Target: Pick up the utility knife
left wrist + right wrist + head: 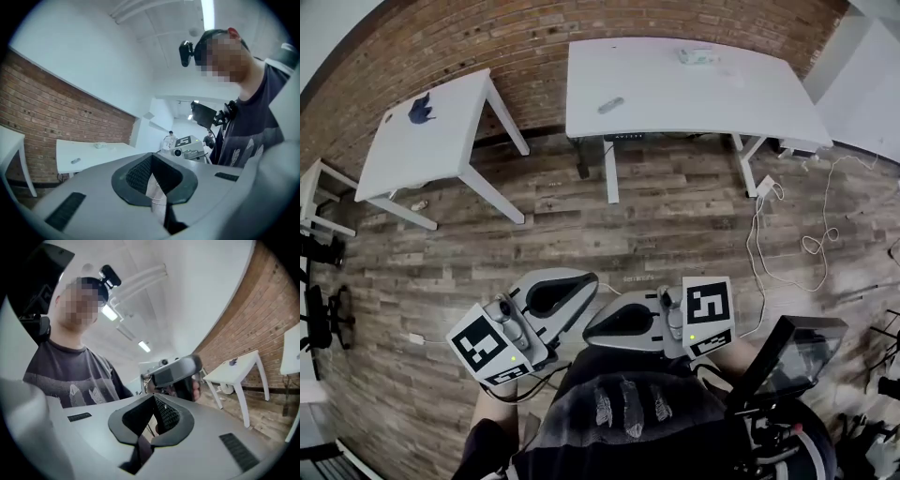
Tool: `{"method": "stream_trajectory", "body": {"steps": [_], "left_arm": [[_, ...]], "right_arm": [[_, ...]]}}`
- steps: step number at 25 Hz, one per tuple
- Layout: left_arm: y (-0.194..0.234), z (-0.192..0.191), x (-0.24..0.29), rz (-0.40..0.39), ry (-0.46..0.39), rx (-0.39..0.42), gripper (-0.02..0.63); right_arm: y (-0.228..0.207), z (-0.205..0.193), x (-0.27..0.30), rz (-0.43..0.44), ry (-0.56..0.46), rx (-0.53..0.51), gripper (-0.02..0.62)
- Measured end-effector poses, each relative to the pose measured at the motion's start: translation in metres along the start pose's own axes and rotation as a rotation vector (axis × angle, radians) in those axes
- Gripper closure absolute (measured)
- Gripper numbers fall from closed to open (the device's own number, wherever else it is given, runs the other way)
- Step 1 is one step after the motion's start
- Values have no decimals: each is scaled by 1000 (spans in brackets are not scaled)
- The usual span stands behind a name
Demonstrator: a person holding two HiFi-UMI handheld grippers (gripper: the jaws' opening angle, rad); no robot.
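The utility knife is a small grey bar lying on the large white table far ahead, by the brick wall. It also shows as a tiny grey piece on that table in the left gripper view. Both grippers are held close to the person's body, far from the knife, with their jaws turned toward each other. My left gripper is shut with nothing in it, and my right gripper is shut and empty too. In the right gripper view the left gripper is seen in a hand.
A smaller white table with a dark blue thing stands at the left. A pale object lies at the big table's far side. White cables trail over the wooden floor at the right. Dark equipment sits by the person's right side.
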State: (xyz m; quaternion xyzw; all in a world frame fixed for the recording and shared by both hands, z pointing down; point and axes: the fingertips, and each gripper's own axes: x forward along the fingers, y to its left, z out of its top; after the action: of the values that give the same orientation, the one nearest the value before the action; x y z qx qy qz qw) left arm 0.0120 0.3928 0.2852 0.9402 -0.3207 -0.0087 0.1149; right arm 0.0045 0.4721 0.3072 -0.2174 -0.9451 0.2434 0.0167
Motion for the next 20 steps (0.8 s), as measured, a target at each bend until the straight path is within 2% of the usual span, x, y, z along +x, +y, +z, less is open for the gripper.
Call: {"method": "stream_trajectory", "body": {"steps": [2, 4, 6, 7, 10, 14, 20], "left_arm": [[6, -1, 17, 56, 6, -9, 623], [7, -2, 37, 92, 19, -7, 623], [7, -2, 57, 114, 53, 18, 623], [8, -3, 66, 125, 75, 36, 623], [12, -10, 83, 154, 145, 72, 623], [18, -34, 91, 151, 247, 23, 621], [43, -28, 82, 183, 194, 4, 621]], "right_arm": [[-19, 11, -36, -104, -80, 45, 595], [-45, 20, -75, -253, -157, 84, 595], [-67, 27, -113, -382, -230, 111, 595], [-74, 30, -131, -419, -266, 125, 595], [-90, 33, -168, -454, -355, 177, 595], [-103, 27, -193, -498, -393, 210, 595], [-121, 35, -190, -556, -379, 192, 595]]}}
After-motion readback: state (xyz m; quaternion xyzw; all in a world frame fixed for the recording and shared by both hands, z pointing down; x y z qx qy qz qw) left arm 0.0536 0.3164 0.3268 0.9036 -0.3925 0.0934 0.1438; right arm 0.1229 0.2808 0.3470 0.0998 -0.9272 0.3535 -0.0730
